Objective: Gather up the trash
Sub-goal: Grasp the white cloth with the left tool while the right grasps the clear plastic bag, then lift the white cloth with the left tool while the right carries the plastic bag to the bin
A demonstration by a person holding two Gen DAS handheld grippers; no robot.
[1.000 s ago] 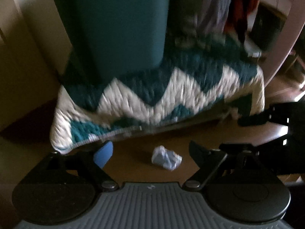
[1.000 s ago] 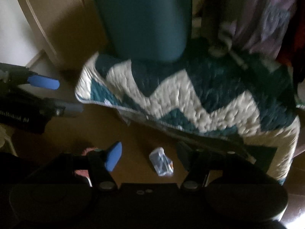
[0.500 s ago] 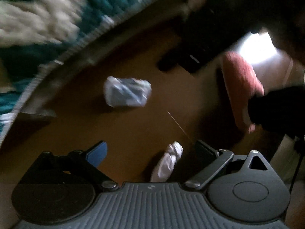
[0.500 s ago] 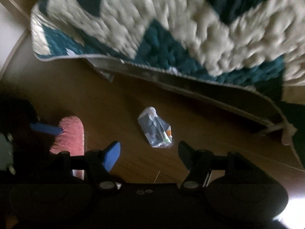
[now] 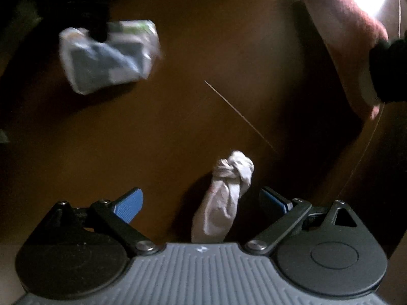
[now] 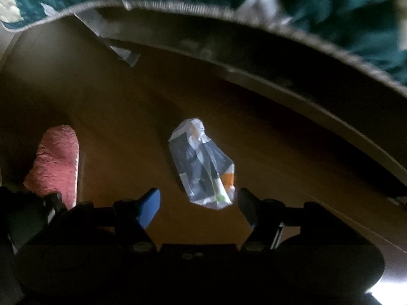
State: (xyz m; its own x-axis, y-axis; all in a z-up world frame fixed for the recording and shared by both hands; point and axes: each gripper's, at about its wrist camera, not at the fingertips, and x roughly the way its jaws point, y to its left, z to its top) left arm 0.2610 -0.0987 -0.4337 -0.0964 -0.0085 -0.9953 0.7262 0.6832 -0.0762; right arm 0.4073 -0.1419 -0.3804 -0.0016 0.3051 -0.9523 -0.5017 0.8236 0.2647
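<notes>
A crumpled white tissue (image 5: pixel 226 198) lies on the brown floor between the fingers of my left gripper (image 5: pixel 201 202), nearer the right finger. That gripper points straight down, is open, and neither pad presses on the tissue. A crumpled clear printed plastic wrapper (image 5: pixel 109 56) lies farther off at the upper left. In the right wrist view the same wrapper (image 6: pixel 203 167) lies just ahead of my right gripper (image 6: pixel 198 204). Its lower end reaches in between the open fingers without touching them.
A pink fuzzy slipper (image 5: pixel 340 38) lies on the floor at the right, also seen as the slipper (image 6: pixel 56 162) left of the right gripper. A bed with a teal-and-white quilt (image 6: pixel 305 5) overhangs the floor beyond the wrapper. A thin straw-like sliver (image 5: pixel 239 114) lies on the floor.
Both grippers have dropped toward the floor. The left view swung off the bed onto the floor, and the tissue now sits between its fingers. The wrapper looms larger before the right gripper.
</notes>
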